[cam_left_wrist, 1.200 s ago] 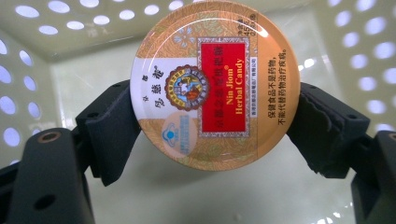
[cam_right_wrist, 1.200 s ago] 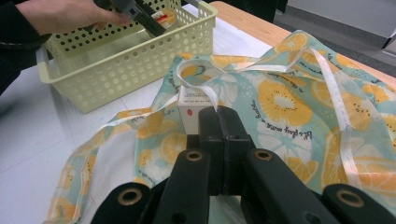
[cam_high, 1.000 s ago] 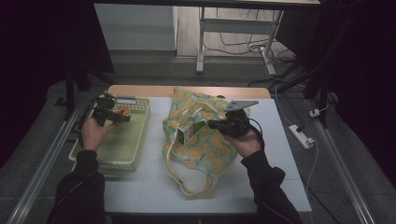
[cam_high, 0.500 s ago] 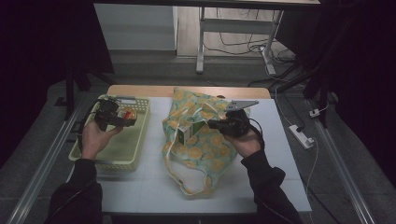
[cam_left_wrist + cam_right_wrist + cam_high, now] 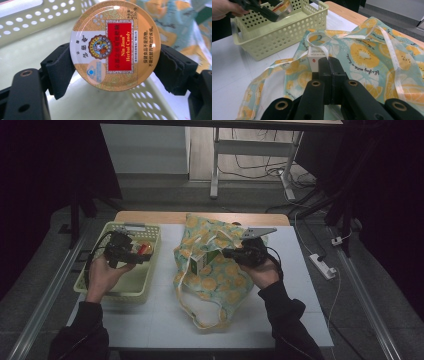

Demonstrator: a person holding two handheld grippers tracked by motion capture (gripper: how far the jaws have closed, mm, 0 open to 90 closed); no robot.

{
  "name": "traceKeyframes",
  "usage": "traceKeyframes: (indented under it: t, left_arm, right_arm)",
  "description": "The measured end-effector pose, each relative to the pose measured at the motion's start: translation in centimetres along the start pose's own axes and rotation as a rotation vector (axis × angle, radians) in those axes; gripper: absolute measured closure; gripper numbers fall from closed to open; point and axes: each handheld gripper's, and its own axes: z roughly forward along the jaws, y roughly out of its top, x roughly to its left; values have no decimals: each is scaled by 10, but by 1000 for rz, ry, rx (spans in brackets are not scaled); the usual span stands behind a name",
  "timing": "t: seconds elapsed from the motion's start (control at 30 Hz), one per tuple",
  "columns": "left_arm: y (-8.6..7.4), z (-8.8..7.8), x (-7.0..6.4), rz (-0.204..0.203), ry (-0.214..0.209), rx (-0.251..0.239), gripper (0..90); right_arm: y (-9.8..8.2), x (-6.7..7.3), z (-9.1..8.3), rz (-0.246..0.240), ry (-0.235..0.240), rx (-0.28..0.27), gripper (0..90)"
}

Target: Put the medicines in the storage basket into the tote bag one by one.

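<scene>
since the earlier frame the left gripper [image 5: 131, 254] has been lifted and drawn toward the near side of the yellow basket [image 5: 98, 287], with the round candy tin [image 5: 115, 43] carried along above the basket floor. a light, stiff, smooth-sided tin is judged likely to slip, so its rim is best taken across the widest part, as now: the jaws are spread wide and pressed on opposite edges, lid facing the camera. the right gripper [image 5: 235, 253] is kept shut on a fold of the citrus-print bag [image 5: 220, 280], right of the basket on the counter [image 5: 150, 325].
</scene>
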Motion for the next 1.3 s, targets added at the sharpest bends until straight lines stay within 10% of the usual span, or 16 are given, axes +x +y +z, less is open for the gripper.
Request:
traceKeyframes:
  t: [1.3]
  left_arm:
    - [-1, 13, -109, 221, -202, -22, 213]
  right_arm:
    - [0, 1, -1, -1, -2, -5, 900]
